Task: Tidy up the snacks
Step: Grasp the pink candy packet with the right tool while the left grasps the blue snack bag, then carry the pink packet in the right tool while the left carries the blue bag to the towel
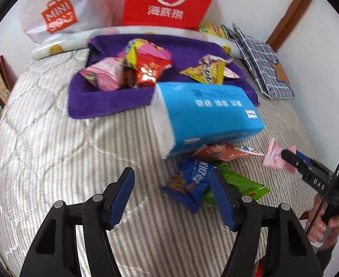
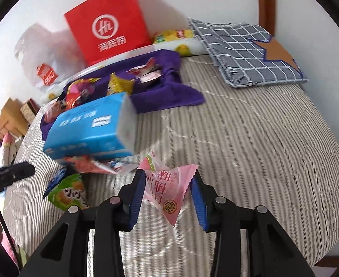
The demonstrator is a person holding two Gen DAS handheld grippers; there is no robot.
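A striped quilted bed carries everything. Toward its far edge, by the wall, lies a purple cloth tray with raised soft sides. In it sit several snack packets: a pink packet at its left part, a red packet and a yellow and pink packet piled in the middle, and a yellow packet with small crumpled wrappers at its right part.

Just in front of the tray, a blue tissue pack lies tilted, its near end resting on a red-orange packet. Nearer still lie a dark blue snack bag and a green snack bag, overlapping each other.

Behind the tray, against the wall, stand a red paper bag and a white plastic shopping bag; what they hold cannot be told. A checked grey-blue fabric pouch lies flat at the far right corner of the bed, and a yellow packet by the wall rests between it and the red bag.

The right gripper is clamped on a pink triangular snack packet, held clear of the bed near the tissue pack's right end. The left gripper hangs with its fingers apart and nothing between them, over the bed beside the dark blue bag.
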